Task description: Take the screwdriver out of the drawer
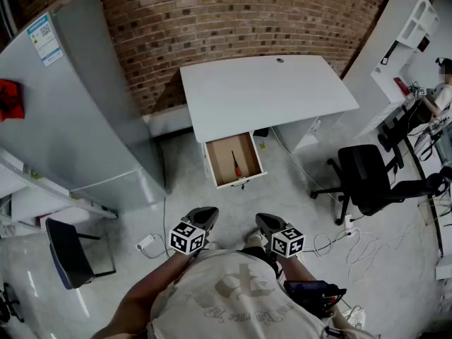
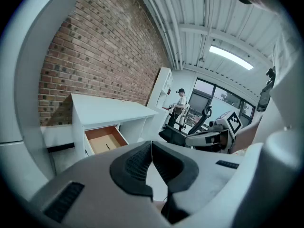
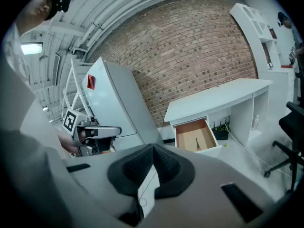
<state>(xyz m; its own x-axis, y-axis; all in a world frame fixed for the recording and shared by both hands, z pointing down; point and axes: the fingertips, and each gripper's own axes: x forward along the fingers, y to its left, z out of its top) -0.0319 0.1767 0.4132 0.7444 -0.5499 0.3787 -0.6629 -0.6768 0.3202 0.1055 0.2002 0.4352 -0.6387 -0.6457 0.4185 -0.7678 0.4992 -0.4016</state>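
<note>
A screwdriver with a red handle and dark shaft lies in the open wooden drawer under the white desk. The right gripper view also shows the screwdriver in the drawer; the left gripper view shows the drawer with a dark line in it. My left gripper and right gripper are held close to my body, well short of the drawer. Both are shut with nothing between the pads.
A grey refrigerator stands left of the desk against the brick wall. A black office chair sits to the right, with white cables on the floor. A dark stool is at lower left. A person sits at far right.
</note>
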